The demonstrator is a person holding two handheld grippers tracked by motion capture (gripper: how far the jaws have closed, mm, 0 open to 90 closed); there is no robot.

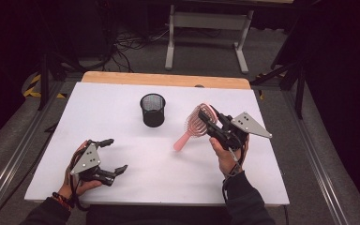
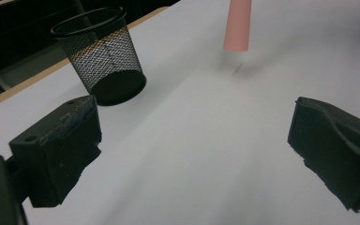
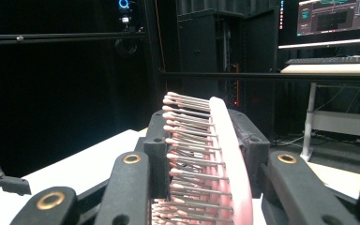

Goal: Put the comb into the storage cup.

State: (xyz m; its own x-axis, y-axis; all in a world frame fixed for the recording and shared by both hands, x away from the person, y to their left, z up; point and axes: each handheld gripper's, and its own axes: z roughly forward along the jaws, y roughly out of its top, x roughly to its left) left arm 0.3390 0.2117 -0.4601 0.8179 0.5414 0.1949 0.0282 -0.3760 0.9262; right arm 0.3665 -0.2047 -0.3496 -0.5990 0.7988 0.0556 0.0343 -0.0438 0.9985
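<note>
From above, my right gripper point(image 1: 209, 123) squeezes the pink brush point(image 1: 195, 124) by its head, just right of the black cup point(image 1: 153, 109); my left gripper point(image 1: 113, 155) waits open, nearer me. In the left gripper view the handle hangs beside the cup, so I should lift it higher, then lower it in handle first.

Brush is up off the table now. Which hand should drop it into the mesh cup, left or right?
Right, probably. The right gripper is already shut on the pink hairbrush, just beside the black mesh cup. The left gripper sits open and empty near the table's front edge.
</note>
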